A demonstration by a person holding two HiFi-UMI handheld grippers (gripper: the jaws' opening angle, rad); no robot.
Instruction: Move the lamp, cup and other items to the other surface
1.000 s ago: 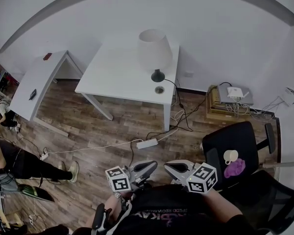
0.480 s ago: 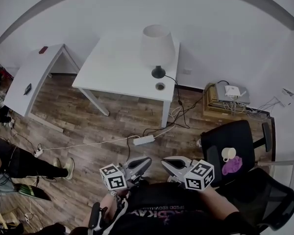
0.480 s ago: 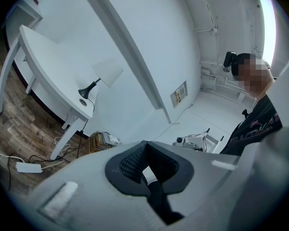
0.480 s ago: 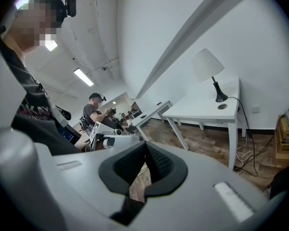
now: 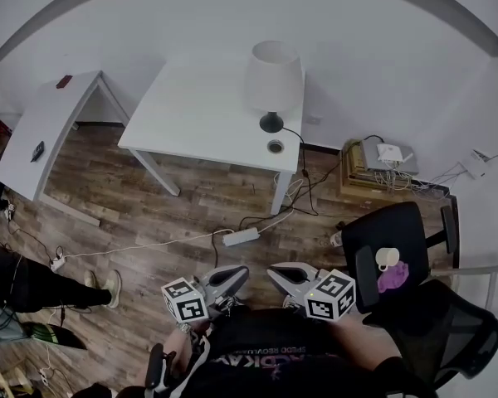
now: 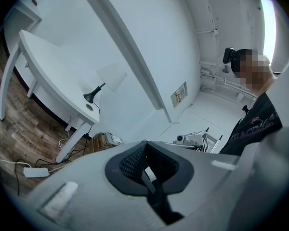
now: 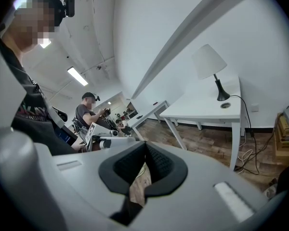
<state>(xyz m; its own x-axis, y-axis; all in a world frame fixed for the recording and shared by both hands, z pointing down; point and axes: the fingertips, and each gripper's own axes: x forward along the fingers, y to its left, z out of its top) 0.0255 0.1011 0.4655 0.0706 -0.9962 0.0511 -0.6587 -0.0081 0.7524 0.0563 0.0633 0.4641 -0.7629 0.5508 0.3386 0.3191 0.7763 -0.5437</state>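
A lamp [image 5: 274,76] with a white shade and dark base stands at the right end of the white table [image 5: 195,114]; it also shows as the lamp [image 6: 110,77] and the lamp [image 7: 209,61] in the gripper views. A small round ring [image 5: 275,147] lies on the table near the base. A white cup [image 5: 388,258] and a purple item [image 5: 395,277] rest on the black chair seat [image 5: 386,230] at my right. My left gripper [image 5: 229,275] and right gripper [image 5: 284,273] hover close to my body, far from the table. Both are shut and hold nothing, seen also at the left gripper [image 6: 145,143] and right gripper [image 7: 145,146].
A second white table [image 5: 41,131] stands at the left. A power strip [image 5: 239,237] and cables lie on the wood floor. Stacked boxes with a router [image 5: 383,166] sit by the wall. Another chair [image 5: 452,338] is at lower right. A person's leg [image 5: 29,282] reaches in from the left.
The head view has shifted a little, so the tables and chair sit slightly differently in frame. Both grippers stay shut and have drifted slightly left in the view.
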